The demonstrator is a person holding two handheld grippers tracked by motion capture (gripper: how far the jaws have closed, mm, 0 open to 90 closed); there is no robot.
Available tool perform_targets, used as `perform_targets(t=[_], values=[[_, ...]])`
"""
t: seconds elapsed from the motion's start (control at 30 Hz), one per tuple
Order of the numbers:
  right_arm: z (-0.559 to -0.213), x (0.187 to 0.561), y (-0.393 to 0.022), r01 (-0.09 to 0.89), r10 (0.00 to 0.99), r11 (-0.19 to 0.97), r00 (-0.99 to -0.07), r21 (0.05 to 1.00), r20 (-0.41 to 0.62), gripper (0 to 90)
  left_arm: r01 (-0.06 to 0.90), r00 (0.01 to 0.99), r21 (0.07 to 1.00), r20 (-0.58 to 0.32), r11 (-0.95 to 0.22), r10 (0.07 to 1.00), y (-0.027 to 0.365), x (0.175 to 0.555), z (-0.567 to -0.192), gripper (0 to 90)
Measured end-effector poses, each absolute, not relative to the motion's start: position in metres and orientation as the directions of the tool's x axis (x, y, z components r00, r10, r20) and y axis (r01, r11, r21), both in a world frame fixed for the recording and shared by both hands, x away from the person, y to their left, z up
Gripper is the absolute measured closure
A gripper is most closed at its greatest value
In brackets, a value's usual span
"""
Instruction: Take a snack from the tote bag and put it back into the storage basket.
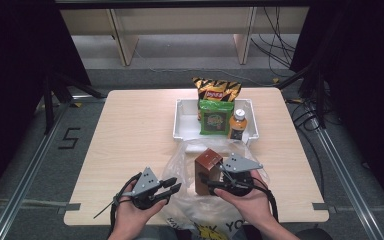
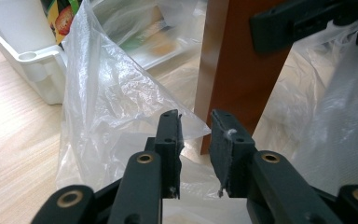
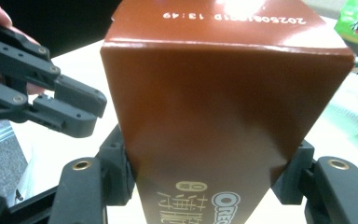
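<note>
We count one brown box (image 1: 208,169), one clear plastic bag (image 1: 182,165), one white tray (image 1: 182,120), two snack packets, an orange one (image 1: 216,90) and a green one (image 1: 214,117), and one bottle (image 1: 237,125), all on one table (image 1: 130,135). The box stands upright on the bag near the table's front edge, well apart from the tray behind it, which carries the packets and the bottle. We hold two grippers. The right gripper (image 1: 211,182) has its jaws clamped on the lower sides of the box, one pad on each side. The left gripper (image 1: 172,186) sits just left of the bag; its jaws stand a little apart with nothing pressed between them, and a fold of the bag's film lies right at their tips, though we cannot tell if it touches. The right gripper view gives us what the high view is too small to give: the printed date on the box top (image 3: 233,18) and the Oreo name on its side. The left gripper view shows the crinkled film of the bag (image 2: 107,93) up close, the tray's corner (image 2: 32,65) and the box edge (image 2: 233,70) with the right jaw across it.
</note>
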State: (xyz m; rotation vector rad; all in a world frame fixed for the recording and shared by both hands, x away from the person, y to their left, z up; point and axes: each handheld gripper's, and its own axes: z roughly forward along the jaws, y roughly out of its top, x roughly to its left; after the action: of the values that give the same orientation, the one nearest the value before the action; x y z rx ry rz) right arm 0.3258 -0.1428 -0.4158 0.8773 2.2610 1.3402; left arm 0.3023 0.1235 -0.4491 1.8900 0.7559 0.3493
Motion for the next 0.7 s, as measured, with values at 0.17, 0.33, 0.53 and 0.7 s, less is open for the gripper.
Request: perform_targets(t=[0.17, 0.33, 0.53, 0.7], values=[[-0.408, 0.325, -0.146, 0.338, 0.669, 0.344, -0.742, 0.876, 0.024, 38.3, 0.352, 0.754, 0.899, -0.107, -0.26, 0.648, 0.124, 0.302, -0.449, 70.0], [-0.401, 0.33, -0.149, 0.327, 0.672, 0.318, -0.74, 0.89, 0.031, 38.4, 0.357, 0.747, 0.897, -0.106, -0.261, 0.656, 0.126, 0.302, -0.449, 68.2], [-0.392, 0.334, -0.15, 0.323, 0.67, 0.29, -0.74, 0.901, 0.05, 38.4, 0.357, 0.746, 0.898, -0.108, -0.257, 0.657, 0.126, 0.303, -0.449, 67.5], [-0.386, 0.335, -0.152, 0.33, 0.668, 0.289, -0.742, 0.898, 0.057, 38.4, 0.354, 0.751, 0.899, -0.11, -0.257, 0.651, 0.127, 0.305, -0.45, 67.3]])
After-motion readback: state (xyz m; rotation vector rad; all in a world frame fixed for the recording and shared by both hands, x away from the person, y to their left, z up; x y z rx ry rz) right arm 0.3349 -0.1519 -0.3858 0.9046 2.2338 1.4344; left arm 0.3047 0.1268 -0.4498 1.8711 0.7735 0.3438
